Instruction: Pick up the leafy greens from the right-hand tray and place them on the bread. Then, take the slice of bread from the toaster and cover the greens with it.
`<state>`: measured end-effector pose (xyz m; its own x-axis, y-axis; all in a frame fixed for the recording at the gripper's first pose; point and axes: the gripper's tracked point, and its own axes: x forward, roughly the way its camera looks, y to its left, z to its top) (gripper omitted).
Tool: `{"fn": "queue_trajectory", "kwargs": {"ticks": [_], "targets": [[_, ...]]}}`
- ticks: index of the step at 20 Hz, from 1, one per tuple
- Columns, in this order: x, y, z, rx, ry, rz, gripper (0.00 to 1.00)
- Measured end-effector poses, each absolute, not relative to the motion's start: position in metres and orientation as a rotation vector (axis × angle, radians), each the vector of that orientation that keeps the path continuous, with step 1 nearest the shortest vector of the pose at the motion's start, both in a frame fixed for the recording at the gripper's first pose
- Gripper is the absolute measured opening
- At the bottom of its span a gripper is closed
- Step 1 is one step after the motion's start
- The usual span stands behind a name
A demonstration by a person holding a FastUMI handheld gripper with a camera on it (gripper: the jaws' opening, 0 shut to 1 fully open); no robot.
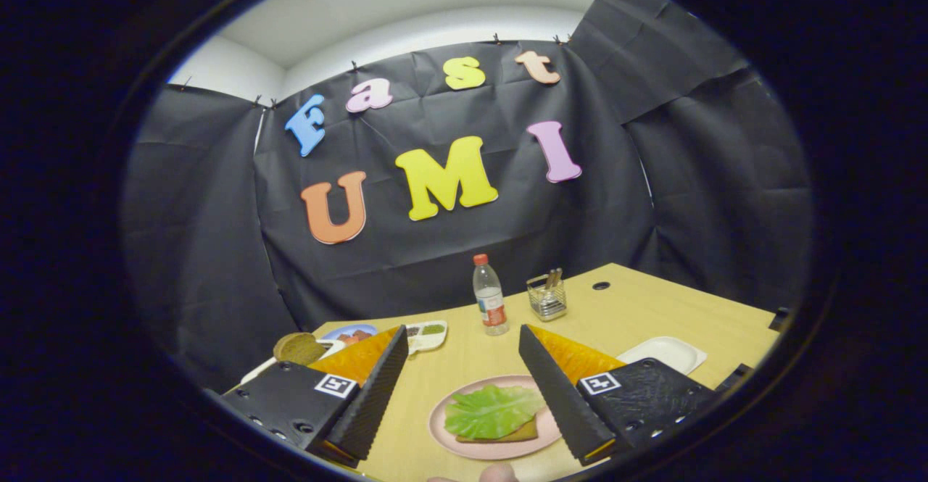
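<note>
One wide-open, empty gripper [460, 388]; leafy greens [493, 409] hide most of the bread [518, 433] on the plate [449, 435].

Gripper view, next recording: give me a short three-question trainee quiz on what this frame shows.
1. True or false: the green leafy lettuce already lies on the brown bread slice on the round pink plate.
2. What stands beyond the tongs, beside the clear plastic bottle with the red cap? A) a wire-mesh utensil holder B) a kettle C) a bowl of fruit
3. Fill in: the tongs are ____, with the plate between the fingers.

Key: 1 true. 2 A, the wire-mesh utensil holder. 3 open, gripping nothing.
</note>
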<state>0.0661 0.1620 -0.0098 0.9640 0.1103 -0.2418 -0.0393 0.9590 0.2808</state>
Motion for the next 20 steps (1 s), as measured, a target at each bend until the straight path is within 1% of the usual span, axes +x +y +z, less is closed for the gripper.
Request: {"fn": "queue_trajectory", "kwargs": {"ticks": [7, 13, 17, 19, 20], "targets": [[0.049, 0.293, -0.004, 0.195, 0.276, 0.247, 0.96], [0.056, 0.367, -0.027, 0.082, 0.301, 0.261, 0.96], [0.068, 0.384, -0.057, 0.033, 0.393, 0.227, 0.95], [0.076, 0.393, -0.066, 0.030, 0.435, 0.231, 0.90], [0.079, 0.395, -0.069, 0.023, 0.449, 0.230, 0.82]]}}
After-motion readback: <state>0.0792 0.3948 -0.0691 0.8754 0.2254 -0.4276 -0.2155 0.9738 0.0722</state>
